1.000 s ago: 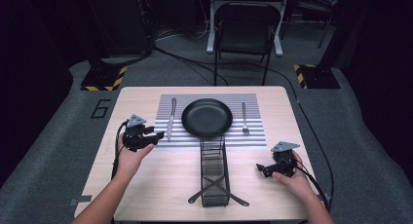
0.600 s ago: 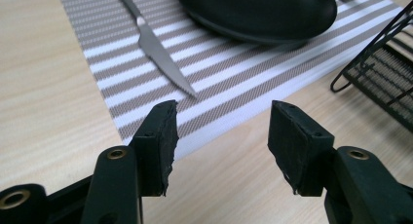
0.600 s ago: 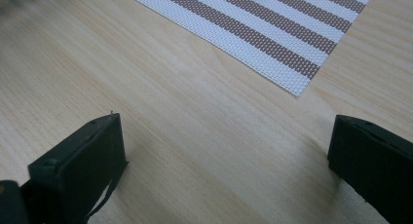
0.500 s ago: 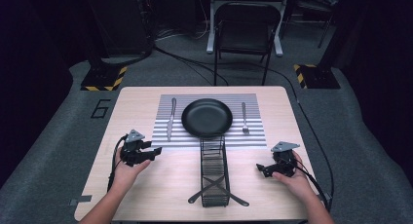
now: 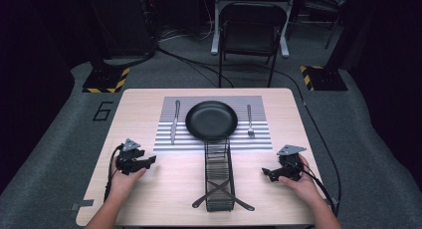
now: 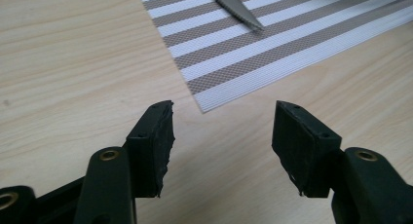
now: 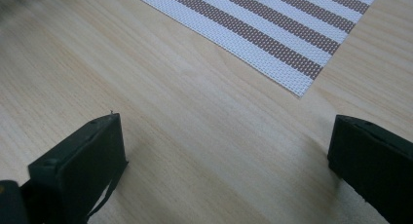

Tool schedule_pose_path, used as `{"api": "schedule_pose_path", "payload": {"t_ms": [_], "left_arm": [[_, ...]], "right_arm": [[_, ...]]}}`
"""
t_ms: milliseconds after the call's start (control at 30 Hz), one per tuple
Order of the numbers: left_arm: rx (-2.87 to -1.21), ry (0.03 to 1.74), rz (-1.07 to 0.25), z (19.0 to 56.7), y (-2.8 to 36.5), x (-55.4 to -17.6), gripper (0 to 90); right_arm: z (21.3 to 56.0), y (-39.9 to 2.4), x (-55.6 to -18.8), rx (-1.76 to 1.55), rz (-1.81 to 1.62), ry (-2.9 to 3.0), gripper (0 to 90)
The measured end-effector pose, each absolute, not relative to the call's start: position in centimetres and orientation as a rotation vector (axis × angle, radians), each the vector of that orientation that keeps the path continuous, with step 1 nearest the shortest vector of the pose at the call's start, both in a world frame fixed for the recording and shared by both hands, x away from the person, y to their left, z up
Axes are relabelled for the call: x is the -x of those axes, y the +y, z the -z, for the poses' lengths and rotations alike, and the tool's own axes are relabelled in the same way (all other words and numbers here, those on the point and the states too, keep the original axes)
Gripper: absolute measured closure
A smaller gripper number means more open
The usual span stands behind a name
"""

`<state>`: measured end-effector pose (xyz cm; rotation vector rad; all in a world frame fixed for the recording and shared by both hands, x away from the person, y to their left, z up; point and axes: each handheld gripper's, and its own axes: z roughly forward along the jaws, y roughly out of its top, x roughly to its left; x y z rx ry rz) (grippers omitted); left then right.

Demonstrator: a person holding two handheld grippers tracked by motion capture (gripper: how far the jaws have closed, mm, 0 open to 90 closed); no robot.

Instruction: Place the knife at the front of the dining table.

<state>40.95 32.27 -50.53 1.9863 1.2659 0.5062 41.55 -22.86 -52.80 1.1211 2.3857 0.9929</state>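
Observation:
A black plate [image 5: 211, 120] sits in the middle of a striped placemat [image 5: 259, 137], with a knife [image 5: 174, 121] to its left and a fork [image 5: 249, 121] to its right. My left gripper [image 5: 151, 160] rests low on the wood near the mat's front left corner [image 6: 203, 108], open and holding nothing; the knife tip [image 6: 243, 17] lies ahead of it. At the table's right my right gripper [image 5: 265, 173] is open and holds nothing, near the mat's corner [image 7: 302, 90].
A black wire caddy [image 5: 219, 174] stands on crossed feet between the two hands, reaching from the plate toward the front edge. A folding chair [image 5: 251, 30] stands beyond the table's far edge. Cables trail from both grippers off the table's sides.
My left gripper has drawn back from beside the knife toward the near left of the table and come down low. The right gripper has stayed in place.

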Motion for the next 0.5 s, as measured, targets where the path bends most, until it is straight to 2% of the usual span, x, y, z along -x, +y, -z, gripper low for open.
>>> {"api": "schedule_pose_path", "payload": {"t_ms": [367, 500], "left_arm": [[-1.953, 1.313, -0.620, 51.1, 33.9, -40.6, 36.5], [-1.933, 1.353, -0.601, 51.4, 34.5, -40.7, 34.7]], "right_arm": [[52.8, -22.9, -41.6, -1.122, -0.993, 2.385, 0.0], [52.8, -22.9, -41.6, -1.122, -0.993, 2.385, 0.0]]}}
